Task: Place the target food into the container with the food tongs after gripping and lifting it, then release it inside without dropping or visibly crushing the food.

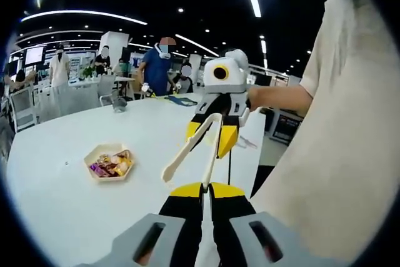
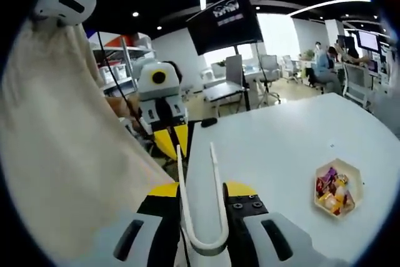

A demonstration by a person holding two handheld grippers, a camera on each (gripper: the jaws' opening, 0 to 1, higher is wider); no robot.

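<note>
We see the right gripper [image 2: 201, 199] clamping the tongs [image 2: 200, 204], left gripper [image 1: 206, 193] closed empty, tray [image 1: 109, 162] of snacks on table [image 1: 62, 204].

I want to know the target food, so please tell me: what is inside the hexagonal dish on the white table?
The hexagonal dish holds small wrapped pieces, purple, yellow and orange, piled together. Pieces underneath the pile and the dish's bottom are covered, and the wrappers are too small to read.

tray [image 1: 94, 154] on table [image 1: 56, 198] | sweets [image 1: 111, 165] in tray | tongs [image 2: 201, 204] between right tool's jaws
</note>
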